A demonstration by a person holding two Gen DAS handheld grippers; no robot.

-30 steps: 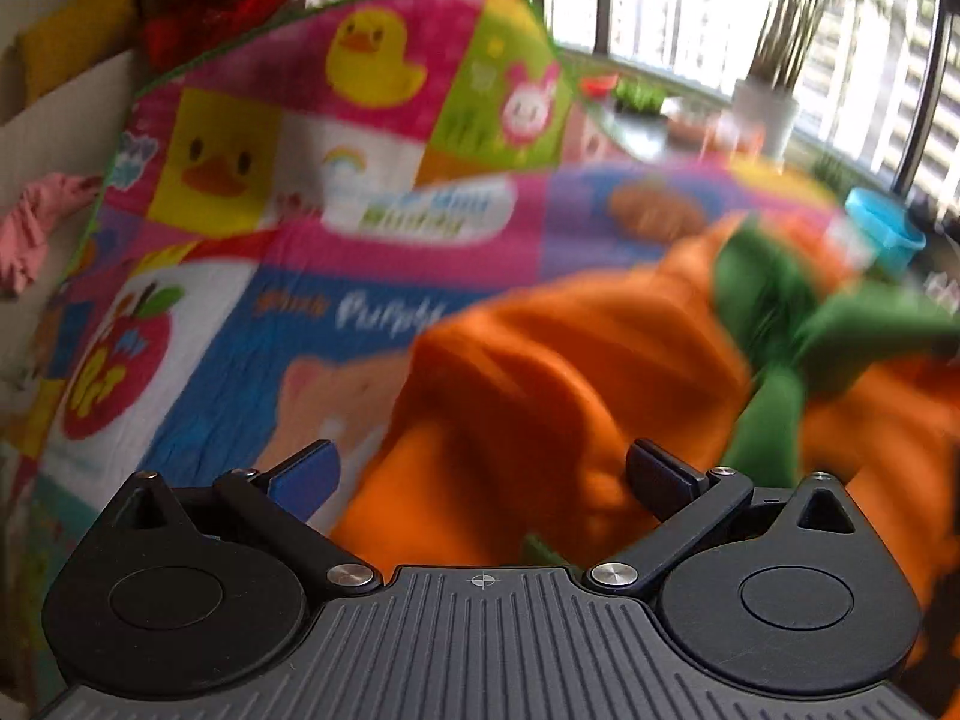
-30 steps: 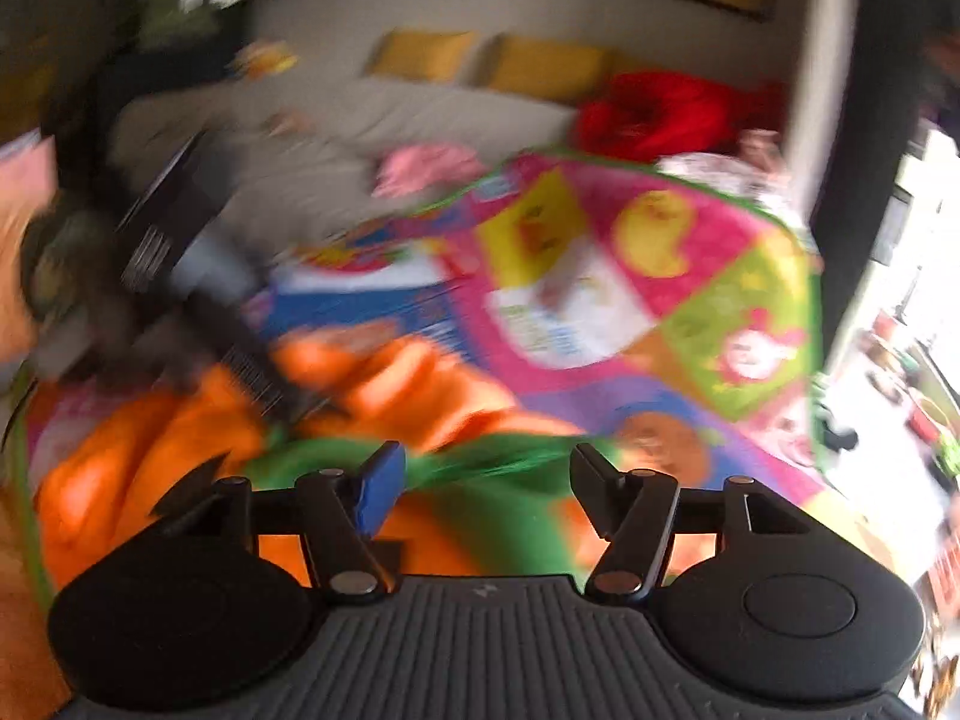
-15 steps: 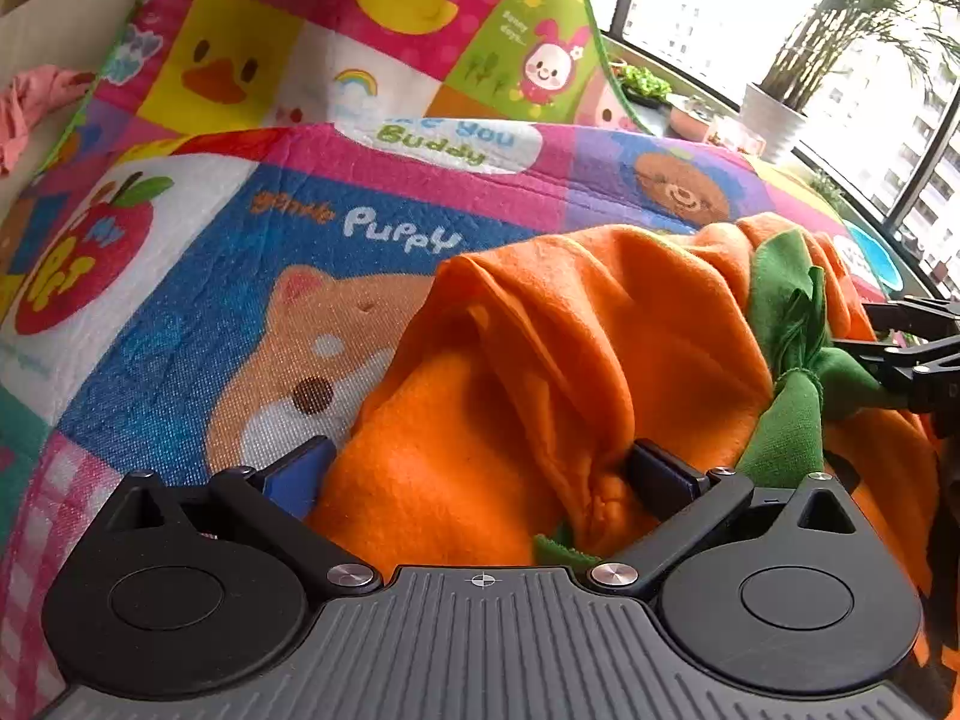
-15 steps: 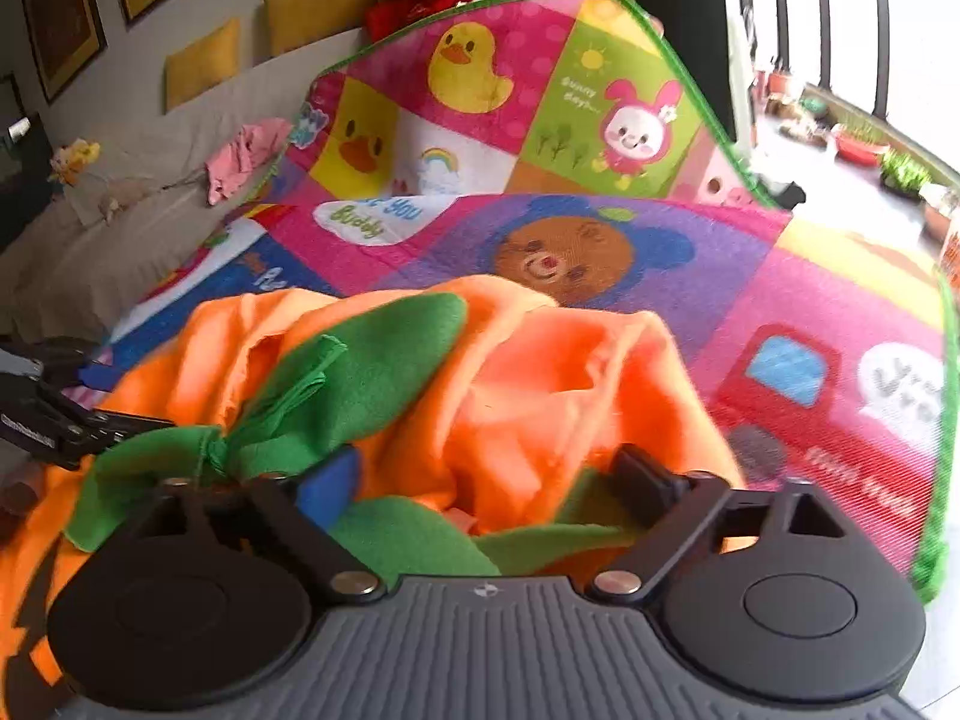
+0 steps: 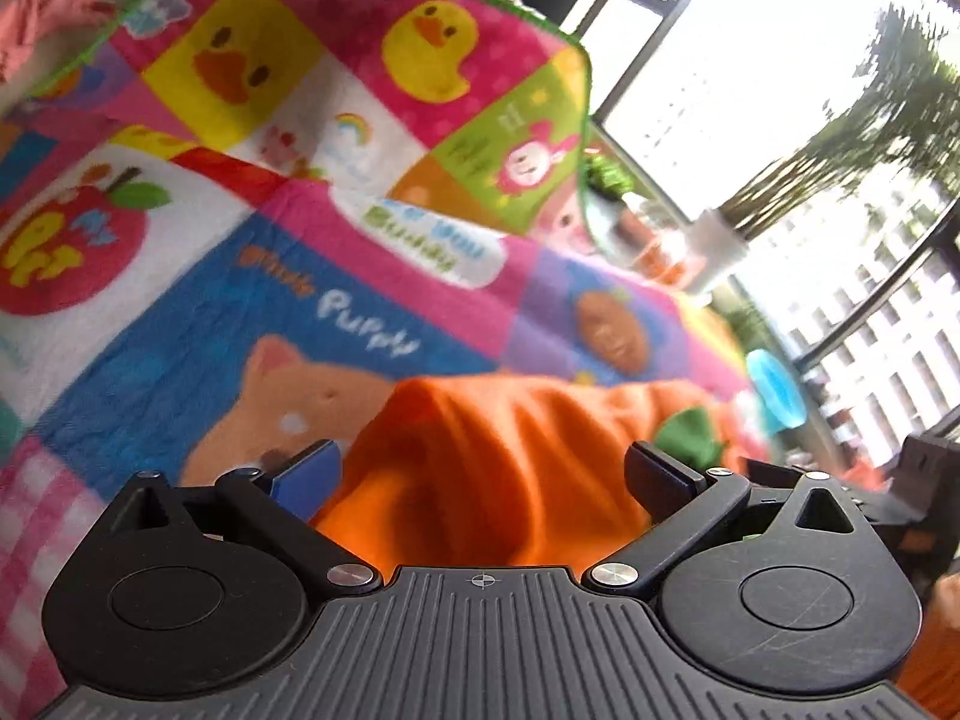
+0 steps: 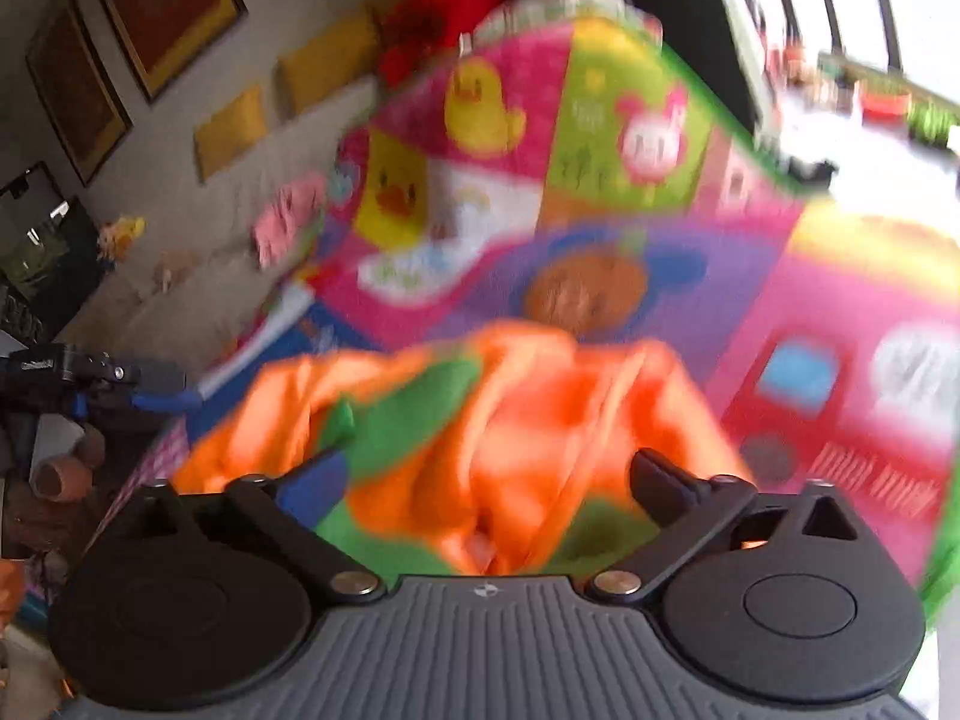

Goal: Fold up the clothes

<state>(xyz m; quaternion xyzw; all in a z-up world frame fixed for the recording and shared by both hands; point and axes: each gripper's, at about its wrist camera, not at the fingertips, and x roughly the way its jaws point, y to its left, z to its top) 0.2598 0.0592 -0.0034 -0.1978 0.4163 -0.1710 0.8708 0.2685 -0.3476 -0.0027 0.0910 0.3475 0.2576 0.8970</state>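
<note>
An orange fleece garment (image 5: 498,462) with green trim (image 5: 687,429) lies crumpled on a colourful children's play mat (image 5: 180,324). My left gripper (image 5: 480,468) is open, its fingers wide apart just above the garment's near left side. In the right wrist view the same garment (image 6: 528,414) with green patches (image 6: 420,408) is blurred by motion. My right gripper (image 6: 486,474) is open, its fingers spread over the garment's near right side. The left gripper also shows at the far left of the right wrist view (image 6: 90,378).
The mat drapes over a sofa back with a duck picture (image 5: 429,51). A pink cloth (image 6: 288,222) lies on the beige sofa, with yellow cushions (image 6: 231,132) and a red item (image 6: 444,6) behind. Windows, a potted plant (image 5: 720,246) and a blue tub (image 5: 774,390) stand to the right.
Both grippers have drawn back and up from the garment, still open. The views tilted and the right one blurred. The garment lies lower in both views.
</note>
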